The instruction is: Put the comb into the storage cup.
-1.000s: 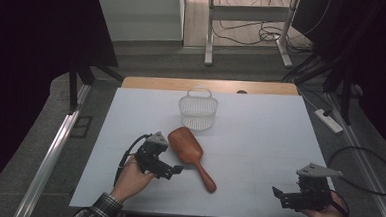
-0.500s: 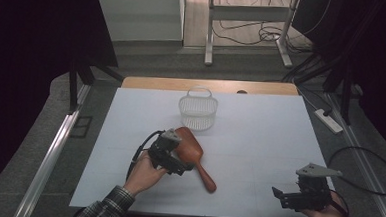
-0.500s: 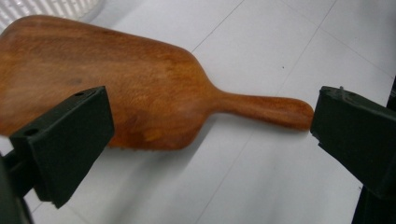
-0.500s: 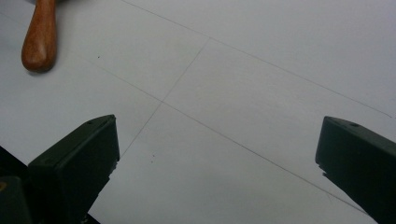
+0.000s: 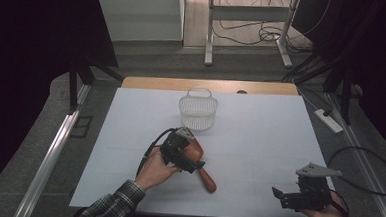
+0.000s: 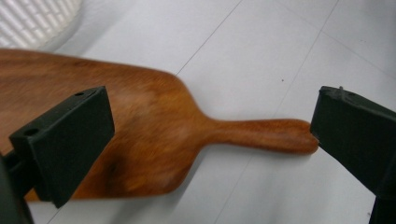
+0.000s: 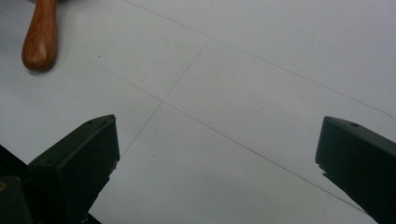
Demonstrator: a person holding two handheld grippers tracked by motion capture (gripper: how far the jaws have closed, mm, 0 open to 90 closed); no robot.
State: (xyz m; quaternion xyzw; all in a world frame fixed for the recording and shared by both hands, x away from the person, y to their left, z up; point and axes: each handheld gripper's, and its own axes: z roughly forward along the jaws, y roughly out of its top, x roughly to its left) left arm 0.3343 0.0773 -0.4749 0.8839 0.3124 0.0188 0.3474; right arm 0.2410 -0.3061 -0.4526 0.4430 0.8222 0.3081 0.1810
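A white table (image 5: 259,142), marked with a faint grid, is seen under dark surroundings. A wooden strip (image 5: 157,82) is exposed along its far edge. A white power strip (image 5: 329,120) is laid on the grey floor at the right. Cables (image 5: 255,36) are strewn beyond, among white frame legs (image 5: 209,29).

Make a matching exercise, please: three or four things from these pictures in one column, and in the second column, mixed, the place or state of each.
Things:
1. white basket
2. wooden paddle brush
3. left tool
4. right tool

Places or states:
A. open, over the brush
B. lying flat on the white table, handle toward the person
C. open, at the near right edge, over bare table
D. standing near the far edge of the table

Pairs: 1-D, 2-B, 3-A, 4-C
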